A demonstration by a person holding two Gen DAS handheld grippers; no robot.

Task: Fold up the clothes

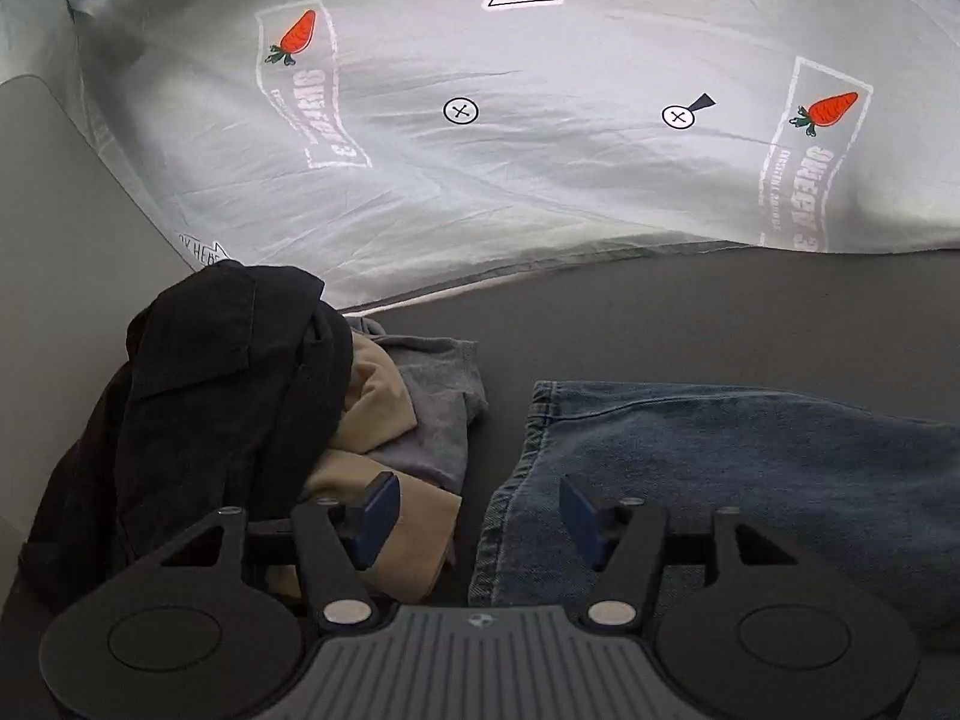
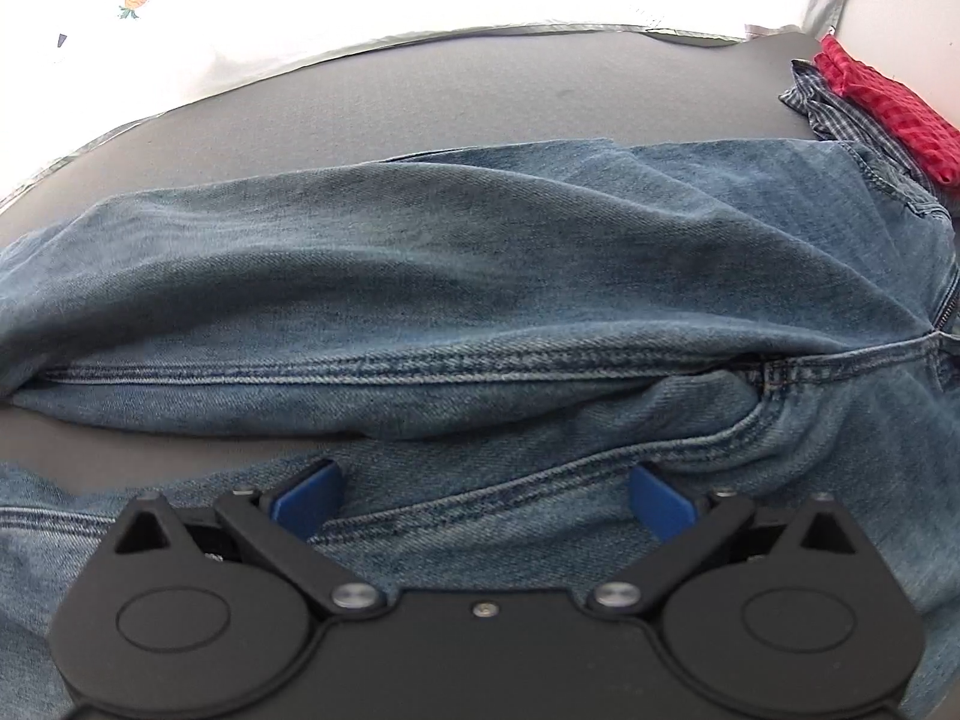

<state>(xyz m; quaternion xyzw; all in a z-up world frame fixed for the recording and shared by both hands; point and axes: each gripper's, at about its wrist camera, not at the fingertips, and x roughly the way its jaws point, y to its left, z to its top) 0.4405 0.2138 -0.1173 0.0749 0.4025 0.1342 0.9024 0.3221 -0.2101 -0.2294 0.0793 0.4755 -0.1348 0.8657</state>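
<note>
In your left wrist view, the left tongs (image 1: 479, 513) stand partly open with nothing between them, over the hem of the jeans (image 1: 720, 480) on the grey surface (image 1: 660, 330). In your right wrist view, the right tongs (image 2: 483, 501) gape wide just above the denim, gripping nothing.

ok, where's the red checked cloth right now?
Right wrist view, far upper right: the red checked cloth lies at the grey surface's edge, against a blue plaid garment, just beyond the jeans' waist end.
</note>
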